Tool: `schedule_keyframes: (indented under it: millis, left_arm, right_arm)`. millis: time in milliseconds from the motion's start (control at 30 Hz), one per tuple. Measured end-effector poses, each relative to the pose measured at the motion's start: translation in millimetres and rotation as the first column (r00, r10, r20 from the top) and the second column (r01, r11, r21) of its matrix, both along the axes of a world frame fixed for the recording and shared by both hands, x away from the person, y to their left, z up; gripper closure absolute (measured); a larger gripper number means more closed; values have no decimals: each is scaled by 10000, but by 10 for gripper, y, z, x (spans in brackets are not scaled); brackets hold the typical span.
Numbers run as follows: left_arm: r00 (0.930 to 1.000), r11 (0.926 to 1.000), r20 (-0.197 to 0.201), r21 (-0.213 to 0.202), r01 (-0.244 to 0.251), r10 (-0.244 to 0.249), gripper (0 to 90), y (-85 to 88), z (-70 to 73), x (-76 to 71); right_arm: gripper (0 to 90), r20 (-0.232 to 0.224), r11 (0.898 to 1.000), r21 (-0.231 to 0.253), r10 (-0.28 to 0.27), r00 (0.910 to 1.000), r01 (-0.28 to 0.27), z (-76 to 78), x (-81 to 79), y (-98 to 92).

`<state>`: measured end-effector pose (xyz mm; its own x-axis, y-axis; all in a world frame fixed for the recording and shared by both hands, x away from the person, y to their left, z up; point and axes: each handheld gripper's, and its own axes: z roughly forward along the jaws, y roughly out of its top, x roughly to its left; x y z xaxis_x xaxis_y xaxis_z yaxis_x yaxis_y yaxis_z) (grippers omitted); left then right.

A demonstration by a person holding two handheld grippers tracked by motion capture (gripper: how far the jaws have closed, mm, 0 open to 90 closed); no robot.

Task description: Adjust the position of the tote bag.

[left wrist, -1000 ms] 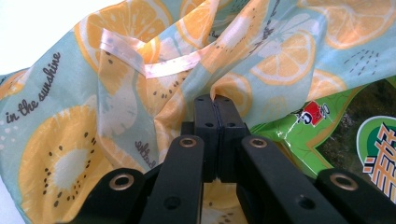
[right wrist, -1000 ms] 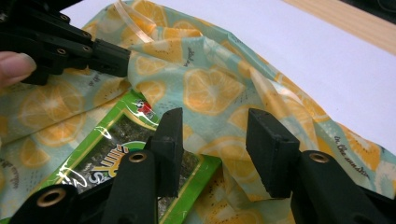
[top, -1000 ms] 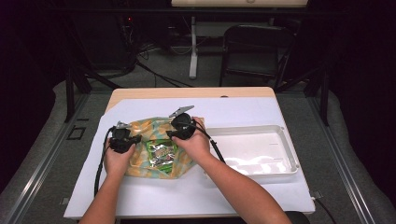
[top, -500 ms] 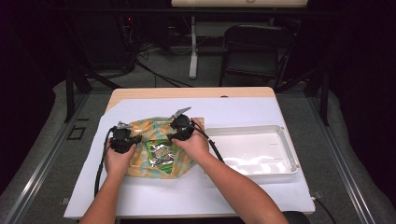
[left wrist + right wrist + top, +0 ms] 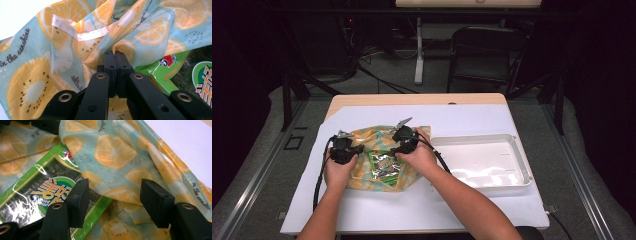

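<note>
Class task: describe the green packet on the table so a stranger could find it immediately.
Start at the white tray, then look left to the fruit-print cloth. The green snack packet lies on it between the person's hands: glossy green with a shiny dark panel, unlike the soft orange-and-teal cloth.

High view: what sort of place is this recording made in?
Probably a lab or recording studio: dark surroundings, a wooden table under white sheet, loose black floor cables, a black folding chair and metal frame rails.
</note>
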<state>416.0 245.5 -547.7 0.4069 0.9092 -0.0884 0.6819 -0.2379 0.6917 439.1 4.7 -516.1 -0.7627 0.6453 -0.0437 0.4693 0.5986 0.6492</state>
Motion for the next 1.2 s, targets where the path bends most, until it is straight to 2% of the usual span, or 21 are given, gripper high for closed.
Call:
schedule_keyframes:
  millis: [233,300,467,567,633,667,700,767,833,900,933,1067,1200]
  left_arm:
    - [10000,10000,7,-40,-29,29,894,-4,-3,-7]
    - [10000,9999,-3,91,66,-66,892,-4,4,-12]
    - [10000,10000,-10,28,26,-26,890,-3,0,-13]
    - [10000,10000,-6,70,58,-57,890,2,-3,-10]
    - [10000,9999,-3,86,65,-65,890,2,-3,-10]
    - [10000,9999,-5,82,62,-62,890,2,-2,-11]
    - [10000,9999,-3,90,62,-62,890,3,-2,-12]
    - [10000,10000,9,54,29,-29,889,1,-4,-12]
    - [10000,10000,19,64,37,-37,889,1,-6,-13]
    - [10000,10000,28,48,23,-23,889,-1,-6,-13]
    - [10000,10000,31,52,24,-24,889,-1,-6,-13]
    - [10000,9999,33,93,37,-37,887,2,-7,-11]
    - [10000,10000,49,86,14,-14,886,1,-10,-11]
  right_arm:
    - [406,265,9989,-453,121,9996,-109,-4,-61,51]
    - [406,415,9980,-616,132,9991,-106,-22,-64,78]
    - [407,416,9980,-625,17,9991,9,-75,-46,112]
    - [419,381,9964,-841,-21,9993,53,-93,-32,128]
    - [482,353,9961,-863,-149,9993,180,-95,-13,138]
    - [482,353,9961,-863,-149,9993,180,-95,-13,138]
    - [593,366,9959,-870,-220,9991,251,-82,-5,135]
    - [627,367,9960,-850,-229,9991,260,-81,0,133]
    - [739,216,9966,-771,-274,9994,290,-69,23,114]
    - [762,211,9967,-756,-268,9994,284,-67,30,110]
    - [800,202,9981,-507,-341,9992,351,-79,38,108]
    - [900,40,9988,-242,-421,9991,421,-62,72,83]
    - [900,227,9988,-36,-487,9986,488,-26,97,71]
